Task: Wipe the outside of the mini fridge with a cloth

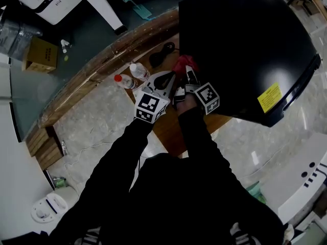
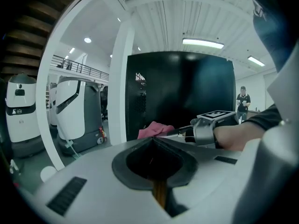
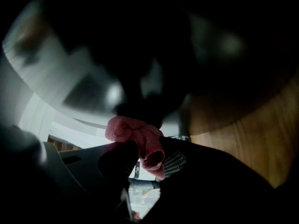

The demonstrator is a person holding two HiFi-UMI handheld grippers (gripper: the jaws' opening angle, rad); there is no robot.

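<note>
Right gripper (image 3: 148, 158) is clamped on a small pink-red terry cloth (image 3: 132, 129). A fold is pinched between the jaws and the rest bunches out in front of the tips. Left gripper (image 2: 152, 146) has its jaws pressed together with nothing between them, and it hangs just beside the right one, on the side away from the fridge.

The cloth sits low against the near side wall of the big glossy black box-shaped mini fridge (image 1: 245, 45), close to its corner. It looks to be touching the wall.

Handling, as a judgement: the cloth is light, soft and floppy and will fold or slip if held by a thin edge, so a bunched grip like this one suits it. The fridge is rigid, heavy and smooth. It should stay put under wiping pressure and needs no holding, though the free gripper could steady its top edge.

The fridge stands on a brown wooden tabletop (image 1: 97, 68).

Counts:
- One cloth.
- One fridge.
- Two grippers.
- Two clear plastic bottles to the left of the fridge, past the grippers, one red-capped (image 1: 124, 81) and one pale-capped (image 1: 139, 71).
- One small black object (image 1: 162, 53) near the fridge's left wall. Cannot tell what it is.
</note>
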